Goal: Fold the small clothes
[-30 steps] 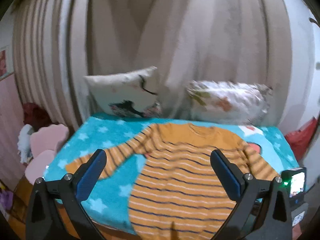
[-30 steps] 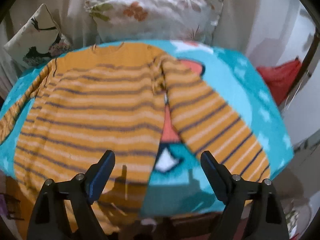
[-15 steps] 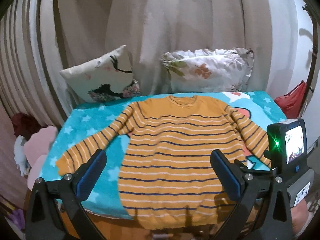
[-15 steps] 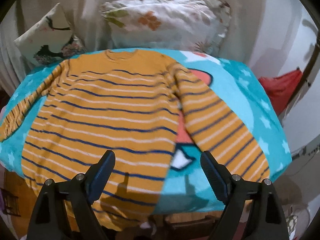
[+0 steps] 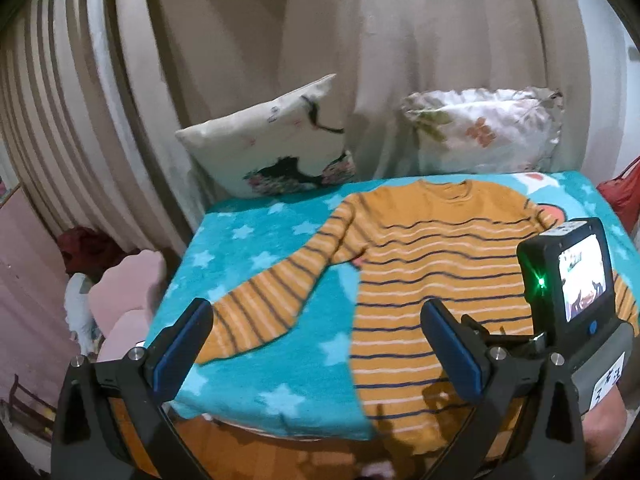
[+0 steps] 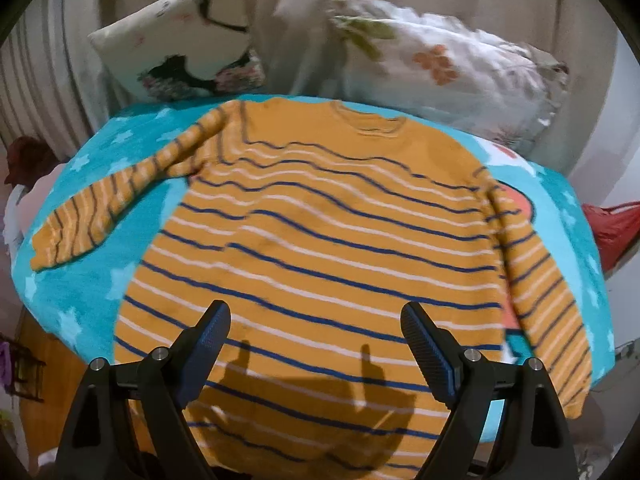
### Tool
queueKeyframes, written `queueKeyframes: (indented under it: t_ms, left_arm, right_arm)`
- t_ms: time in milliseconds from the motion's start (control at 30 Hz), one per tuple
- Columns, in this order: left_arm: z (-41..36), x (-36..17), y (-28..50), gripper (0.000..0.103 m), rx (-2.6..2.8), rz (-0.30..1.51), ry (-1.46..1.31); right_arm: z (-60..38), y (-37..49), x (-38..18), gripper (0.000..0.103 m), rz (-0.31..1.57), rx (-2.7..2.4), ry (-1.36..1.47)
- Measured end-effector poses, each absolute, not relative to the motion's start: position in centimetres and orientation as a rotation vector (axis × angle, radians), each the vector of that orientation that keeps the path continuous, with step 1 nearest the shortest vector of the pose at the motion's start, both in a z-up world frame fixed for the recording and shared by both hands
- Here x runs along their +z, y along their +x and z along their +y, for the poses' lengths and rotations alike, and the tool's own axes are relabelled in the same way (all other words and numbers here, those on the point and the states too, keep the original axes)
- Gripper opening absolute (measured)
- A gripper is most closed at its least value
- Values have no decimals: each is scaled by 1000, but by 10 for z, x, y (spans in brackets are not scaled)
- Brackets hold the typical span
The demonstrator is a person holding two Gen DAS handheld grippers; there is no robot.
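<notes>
An orange sweater (image 6: 320, 240) with navy and white stripes lies flat, face up, on a turquoise star blanket (image 5: 256, 256); it also shows in the left wrist view (image 5: 432, 264). Its left sleeve (image 5: 264, 304) stretches out toward the blanket's front left; its right sleeve (image 6: 544, 304) lies along the right side. My left gripper (image 5: 320, 344) is open and empty, held above the left sleeve's cuff and the hem area. My right gripper (image 6: 316, 344) is open and empty above the sweater's lower body. The right gripper's camera body (image 5: 572, 276) shows at the right of the left wrist view.
Two pillows (image 5: 280, 148) (image 5: 484, 132) lean against a curtain (image 5: 360, 40) at the back. A pink chair (image 5: 124, 292) stands left of the bed, a red bag (image 6: 612, 232) to the right. The blanket's front edge hangs over a wooden frame (image 5: 256, 452).
Both grippers have shifted: the left view swung left toward the left sleeve, the right view moved left over the sweater's body. Both jaws stay open. The sweater has not moved.
</notes>
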State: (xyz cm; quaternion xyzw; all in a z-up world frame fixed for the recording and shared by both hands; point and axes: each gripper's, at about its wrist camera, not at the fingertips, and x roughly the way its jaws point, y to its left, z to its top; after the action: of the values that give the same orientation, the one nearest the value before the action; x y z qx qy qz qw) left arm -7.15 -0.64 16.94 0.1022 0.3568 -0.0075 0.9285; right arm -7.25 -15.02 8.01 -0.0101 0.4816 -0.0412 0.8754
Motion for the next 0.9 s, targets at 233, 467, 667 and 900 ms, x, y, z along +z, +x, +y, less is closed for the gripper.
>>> queueKeyframes:
  t_ms: [233,467,667,900]
  left_arm:
    - [36,159,-60,103,13,751,212]
    - [54,147,-44,103,-27,802,182]
    - [46,138,-42,103,-102,829,178]
    - [21,133,-43,103,-173,847,206]
  right_arm:
    - [-103,-57,67,90,1032,-62,-32]
    - [-93,-57,56,90,1069,-104,-27]
    - [-113,-67,53,90,1094,-185,1]
    - [-142,-81,48,90,1120,-251,55]
